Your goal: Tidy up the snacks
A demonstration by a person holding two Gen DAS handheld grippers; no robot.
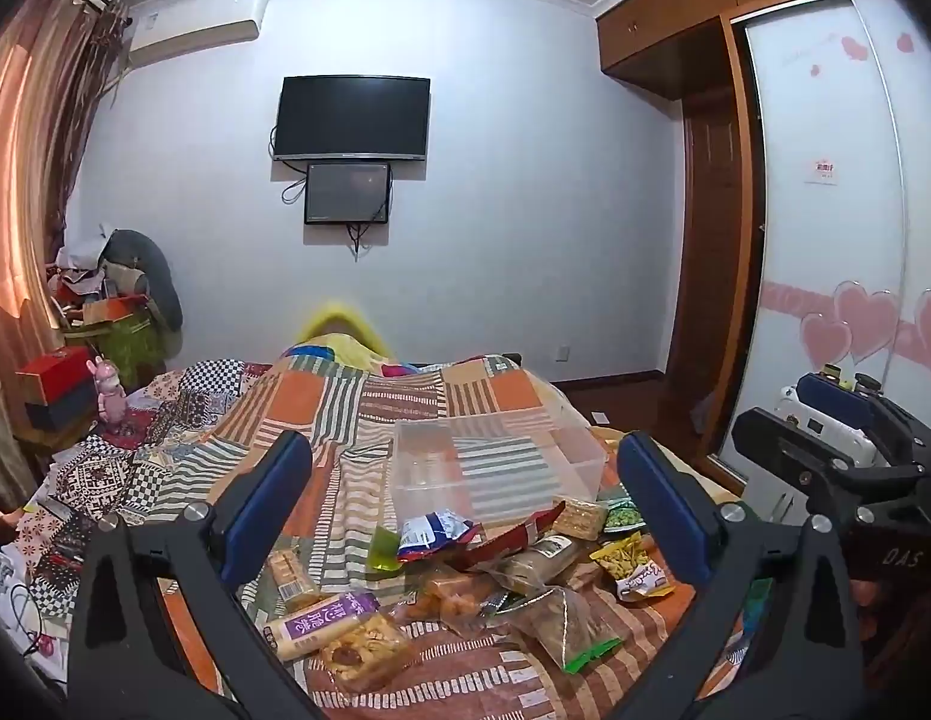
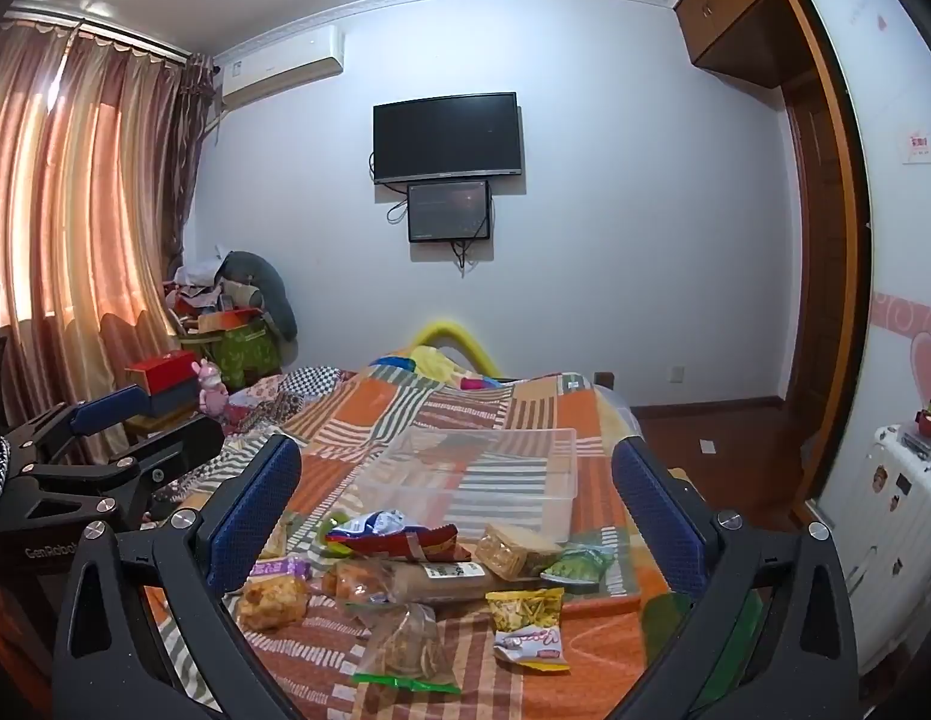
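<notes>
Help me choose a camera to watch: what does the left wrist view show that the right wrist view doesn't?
Only the left wrist view shows the right gripper from outside, at its right edge, plus the purple-labelled cracker pack in full.

Only the right wrist view shows the left gripper from outside, at its left edge, and the white suitcase.

Both show the clear plastic bin lying empty on the patchwork quilt, the snack pile in front of it, the wall television, and open jaws holding nothing.
</notes>
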